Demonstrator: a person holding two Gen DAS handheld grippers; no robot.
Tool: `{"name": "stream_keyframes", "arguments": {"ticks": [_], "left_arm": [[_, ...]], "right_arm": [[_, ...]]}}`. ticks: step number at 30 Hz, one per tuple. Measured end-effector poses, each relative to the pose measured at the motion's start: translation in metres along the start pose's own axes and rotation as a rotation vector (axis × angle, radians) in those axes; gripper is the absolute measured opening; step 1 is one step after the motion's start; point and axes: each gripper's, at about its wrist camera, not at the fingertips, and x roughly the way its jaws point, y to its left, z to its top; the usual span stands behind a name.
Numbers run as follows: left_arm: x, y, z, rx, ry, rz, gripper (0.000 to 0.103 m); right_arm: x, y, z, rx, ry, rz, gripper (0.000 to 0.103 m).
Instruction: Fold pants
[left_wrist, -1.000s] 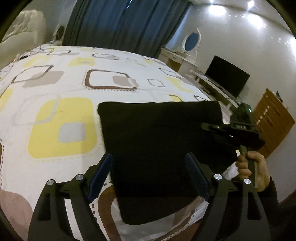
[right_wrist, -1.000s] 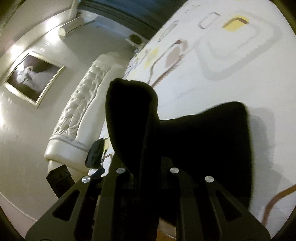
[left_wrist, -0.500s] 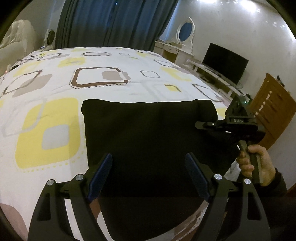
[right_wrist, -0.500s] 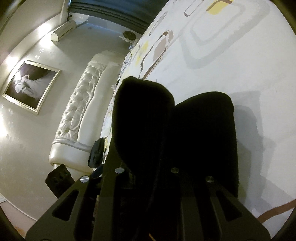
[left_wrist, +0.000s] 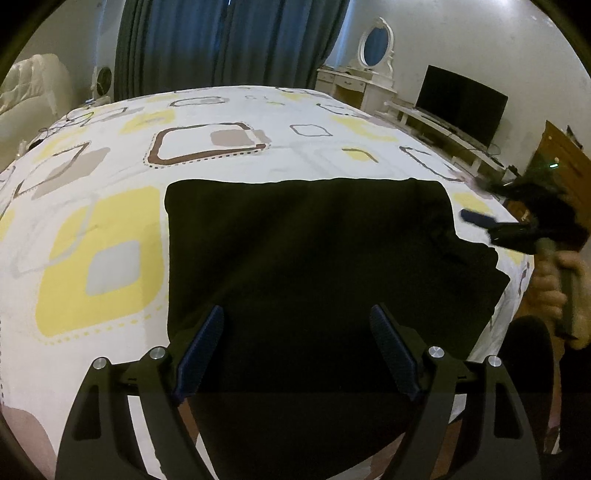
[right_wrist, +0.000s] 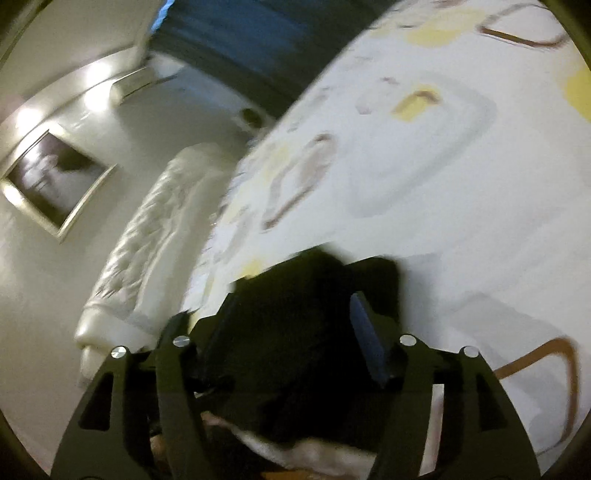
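Note:
Black pants (left_wrist: 306, 266) lie folded into a broad rectangle on the patterned bedsheet (left_wrist: 110, 229). My left gripper (left_wrist: 297, 314) hovers open over their near part, nothing between its blue pads. At the pants' right edge a hand holds my right gripper (left_wrist: 476, 219), blurred, just off the cloth. In the right wrist view that gripper (right_wrist: 291, 299) has its jaws opening, and the dark pants (right_wrist: 295, 350) lie below and between the fingers, no longer pinched.
The bed fills the view, with a white tufted headboard (right_wrist: 147, 236) on one side. Blue curtains (left_wrist: 229, 44), a dresser with an oval mirror (left_wrist: 375, 44), a television (left_wrist: 461, 103) and a wooden cabinet (left_wrist: 561, 158) stand beyond.
My right gripper let go of the pants' edge, which dropped flat, and pulled back to the right. My left gripper drifted slightly closer over the pants.

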Motion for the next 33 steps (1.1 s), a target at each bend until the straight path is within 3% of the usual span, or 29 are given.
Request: {"name": "stream_keyframes", "arguments": {"ticks": [4,7,9,22,24,26,29,33], "left_arm": [[0.003,-0.002,-0.001,0.014,0.005,0.02,0.081],[0.005,-0.004,0.0,0.027,0.004,0.041,0.082],[0.007,-0.005,0.0,0.031,0.009,0.05,0.083],[0.01,-0.005,0.0,0.04,0.012,0.061,0.084],[0.01,-0.004,0.001,0.04,0.012,0.061,0.084],[0.008,-0.002,0.001,0.04,0.013,0.062,0.084],[0.006,0.001,0.002,0.033,0.014,0.068,0.084],[-0.003,0.009,0.004,0.041,0.011,0.132,0.084]], "right_arm": [[0.028,0.026,-0.022,-0.02,0.147,0.139,0.071],[0.053,0.026,-0.036,-0.007,0.225,0.142,0.072],[0.057,0.018,-0.038,-0.007,0.223,0.08,0.073],[0.018,-0.044,-0.038,0.076,0.176,0.028,0.072],[0.01,-0.044,-0.038,0.063,0.172,0.023,0.076],[-0.001,-0.043,-0.035,0.044,0.147,0.002,0.087],[-0.016,-0.048,-0.029,0.033,0.116,-0.023,0.09],[-0.027,-0.068,-0.02,0.07,0.112,-0.039,0.091]]}}
